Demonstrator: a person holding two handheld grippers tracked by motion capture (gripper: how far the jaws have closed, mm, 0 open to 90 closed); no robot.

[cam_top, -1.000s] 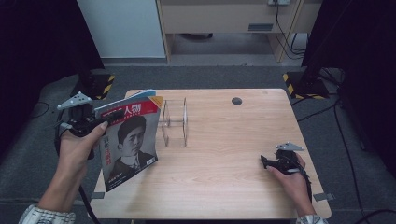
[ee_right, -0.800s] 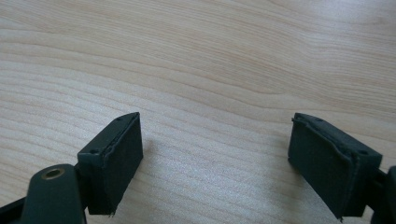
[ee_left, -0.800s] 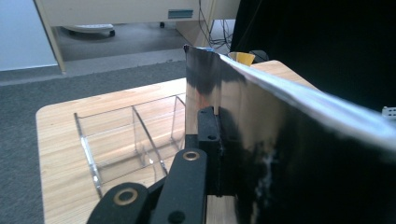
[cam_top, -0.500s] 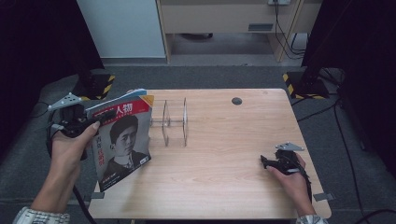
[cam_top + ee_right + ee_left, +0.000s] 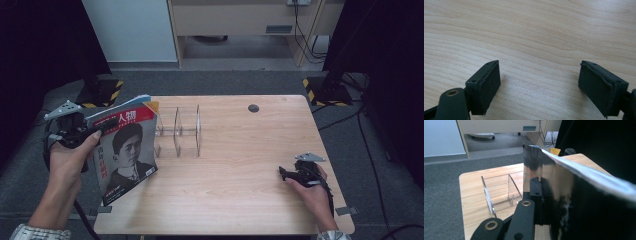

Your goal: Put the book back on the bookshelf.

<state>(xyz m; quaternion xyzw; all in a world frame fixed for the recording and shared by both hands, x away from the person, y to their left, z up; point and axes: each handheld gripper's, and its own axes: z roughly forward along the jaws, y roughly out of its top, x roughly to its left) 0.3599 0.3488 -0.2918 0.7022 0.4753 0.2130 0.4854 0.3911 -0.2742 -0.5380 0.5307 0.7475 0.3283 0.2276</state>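
A lab-like recording room. A small wooden worktop (image 5: 235,165) stands on grey carpet (image 5: 220,82), flanked by black curtains (image 5: 380,55). Beyond the worktop's far edge are yellow-and-black hazard-taped stand feet (image 5: 320,90), loose cables (image 5: 305,30) and a pale wooden cabinet (image 5: 240,15).

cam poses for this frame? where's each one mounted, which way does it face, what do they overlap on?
High view: above the person's side, facing forward and down on the table; both forearms, left gripper, right gripper.
Left gripper view: on that gripper, along jaws shut on the magazine.
Right gripper view: close over bare wood, jaws open.
Shared: high and left views both show the clear rack.
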